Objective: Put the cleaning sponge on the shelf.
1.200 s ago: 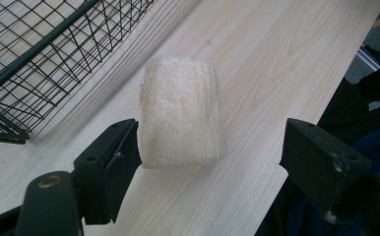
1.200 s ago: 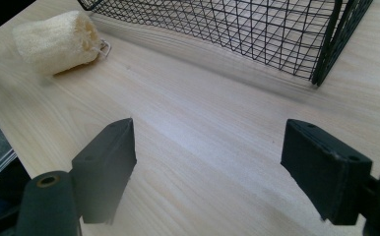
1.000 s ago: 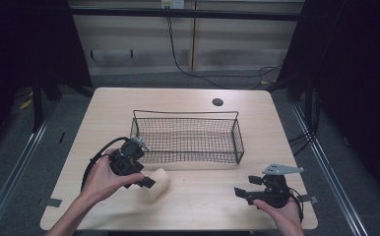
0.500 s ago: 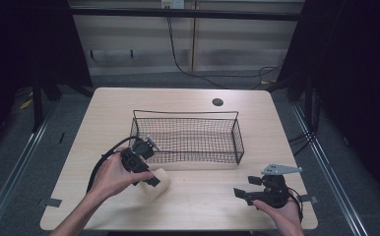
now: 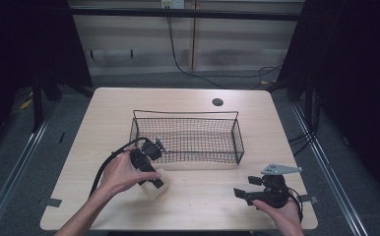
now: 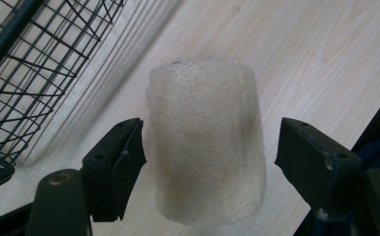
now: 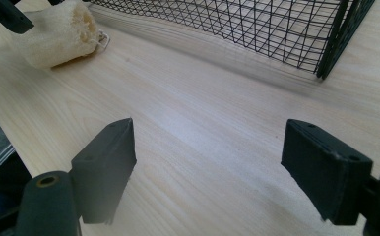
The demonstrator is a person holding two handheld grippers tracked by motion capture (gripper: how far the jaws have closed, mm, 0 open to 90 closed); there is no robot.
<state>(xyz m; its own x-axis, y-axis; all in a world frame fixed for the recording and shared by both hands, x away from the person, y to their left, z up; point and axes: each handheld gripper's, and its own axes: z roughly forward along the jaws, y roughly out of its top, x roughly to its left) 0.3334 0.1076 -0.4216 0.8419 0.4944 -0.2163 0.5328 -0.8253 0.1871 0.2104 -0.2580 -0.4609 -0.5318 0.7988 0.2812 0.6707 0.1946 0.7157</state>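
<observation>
A pale, rough loofah sponge (image 5: 150,191) lies on the wooden table (image 5: 203,211) just in front of the black wire basket (image 5: 185,113). My left gripper (image 5: 156,183) hangs over it, open, with its jaws on either side of the loofah (image 6: 205,142). In the left gripper view the left jaw is almost at the loofah's side and the right jaw stands well apart. My right gripper (image 5: 246,187) rests near the table's front right, open and holding nothing. From the right gripper view (image 7: 207,162) the loofah (image 7: 55,34) is seen far off.
The wire basket (image 7: 227,24) stands mid-table with nothing in it. A dark round cable hole (image 5: 217,102) sits behind it. The left gripper's cable (image 5: 107,164) loops over the table's left part. Bare wood stretches between the two grippers.
My left gripper has moved right and down, bringing its open jaws around the loofah. The right gripper has stayed put.
</observation>
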